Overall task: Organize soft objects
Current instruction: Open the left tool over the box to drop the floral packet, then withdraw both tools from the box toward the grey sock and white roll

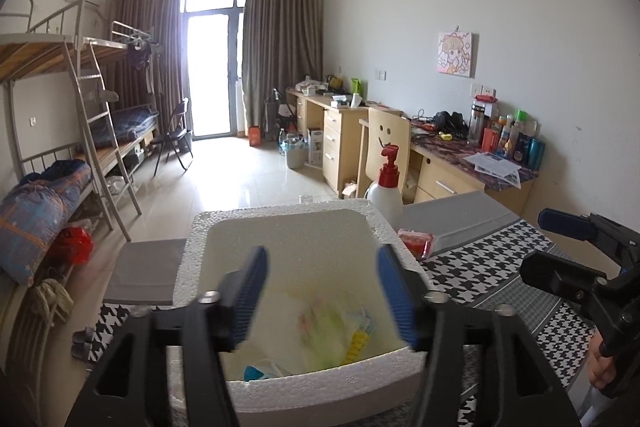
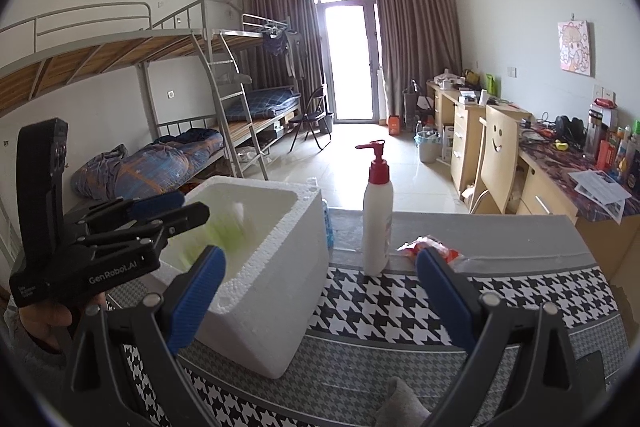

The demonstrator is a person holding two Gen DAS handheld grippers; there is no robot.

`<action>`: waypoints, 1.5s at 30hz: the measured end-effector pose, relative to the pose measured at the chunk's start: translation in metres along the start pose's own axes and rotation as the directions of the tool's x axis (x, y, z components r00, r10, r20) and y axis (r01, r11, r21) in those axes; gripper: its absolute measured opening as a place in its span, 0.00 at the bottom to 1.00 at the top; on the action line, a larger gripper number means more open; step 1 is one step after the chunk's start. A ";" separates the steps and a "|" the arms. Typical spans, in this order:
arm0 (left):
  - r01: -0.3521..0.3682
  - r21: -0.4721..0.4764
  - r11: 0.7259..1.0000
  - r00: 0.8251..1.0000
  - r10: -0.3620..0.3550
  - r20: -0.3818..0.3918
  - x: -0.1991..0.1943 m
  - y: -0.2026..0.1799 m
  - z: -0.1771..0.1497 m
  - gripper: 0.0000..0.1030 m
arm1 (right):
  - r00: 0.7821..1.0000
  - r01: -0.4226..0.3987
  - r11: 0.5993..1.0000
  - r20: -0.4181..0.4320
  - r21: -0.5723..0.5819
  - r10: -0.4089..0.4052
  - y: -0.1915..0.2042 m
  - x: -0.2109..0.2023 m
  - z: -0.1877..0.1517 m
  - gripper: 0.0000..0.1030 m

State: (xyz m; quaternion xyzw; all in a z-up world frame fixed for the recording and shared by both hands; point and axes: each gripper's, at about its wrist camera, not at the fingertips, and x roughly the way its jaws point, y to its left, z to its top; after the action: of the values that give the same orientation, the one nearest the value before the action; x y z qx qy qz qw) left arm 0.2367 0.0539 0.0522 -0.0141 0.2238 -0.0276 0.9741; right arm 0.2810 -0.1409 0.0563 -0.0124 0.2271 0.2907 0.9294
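The left gripper (image 1: pixel 320 291) hangs over the open foam box (image 1: pixel 192 251), its jaws spread wide with nothing between them. A pale, crumpled soft bundle with green and yellow patches (image 1: pixel 328 323) lies inside the box, below the jaws, beside a small blue item (image 1: pixel 256 373). To finish this drop cleanly, I would lift straight up so the jaws clear the box rim. The right gripper (image 2: pixel 320 291) is wide open and empty. Beyond the box on the bench (image 2: pixel 400 311) lie a red packet (image 2: pixel 424 245) and a pump bottle (image 2: pixel 378 219).
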 end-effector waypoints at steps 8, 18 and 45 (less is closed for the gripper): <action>-0.013 -0.014 1.000 0.999 0.014 0.044 -0.017 0.000 -0.001 0.99 | 1.000 0.004 1.000 0.014 0.002 -0.004 0.000 -0.008 0.000 0.95; -0.028 -0.003 1.000 0.996 0.028 0.081 -0.042 -0.006 -0.007 0.99 | 0.999 -0.003 1.000 0.037 0.005 0.002 0.007 -0.022 -0.002 0.95; 0.003 0.004 1.000 0.990 -0.004 0.142 -0.083 -0.020 -0.021 0.99 | 0.997 0.021 1.000 0.080 0.002 -0.021 0.018 -0.054 -0.010 0.95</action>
State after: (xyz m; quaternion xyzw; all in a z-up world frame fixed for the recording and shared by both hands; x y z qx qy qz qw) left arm 0.1525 0.0386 0.0704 -0.0144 0.1537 -0.0287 0.9876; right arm 0.2279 -0.1565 0.0726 -0.0024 0.1898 0.2809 0.9408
